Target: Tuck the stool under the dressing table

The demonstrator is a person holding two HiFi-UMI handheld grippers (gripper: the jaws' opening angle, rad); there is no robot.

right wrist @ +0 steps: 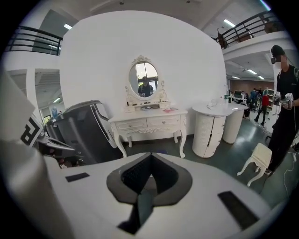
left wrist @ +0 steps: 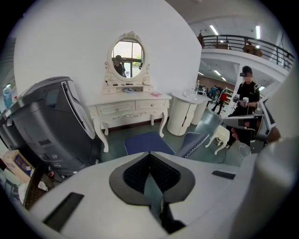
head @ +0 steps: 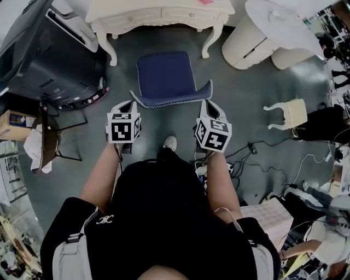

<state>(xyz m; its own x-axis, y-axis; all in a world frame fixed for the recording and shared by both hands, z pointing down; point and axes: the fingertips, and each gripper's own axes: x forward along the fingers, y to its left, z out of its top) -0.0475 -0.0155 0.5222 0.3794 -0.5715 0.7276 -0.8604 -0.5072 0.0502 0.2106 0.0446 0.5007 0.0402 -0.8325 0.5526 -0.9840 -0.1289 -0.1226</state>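
The stool is a blue seat [head: 164,74] with a low curved backrest [head: 174,99], standing on the floor just in front of the white dressing table [head: 158,16]. Its backrest faces me. My left gripper [head: 129,105] is shut and empty at the backrest's left end. At the right end is my right gripper [head: 211,106], likewise shut and empty. I cannot tell whether either touches it. In the left gripper view the closed jaws [left wrist: 150,155] point at the stool [left wrist: 145,142] and table [left wrist: 128,108]. The right gripper view shows closed jaws [right wrist: 150,158] below the table [right wrist: 147,123].
A large dark machine [head: 49,54] stands left of the table, a white round cabinet [head: 251,38] to its right. A small cream stool [head: 287,114] and cables [head: 262,158] lie at the right. Another person [left wrist: 246,93] stands farther off.
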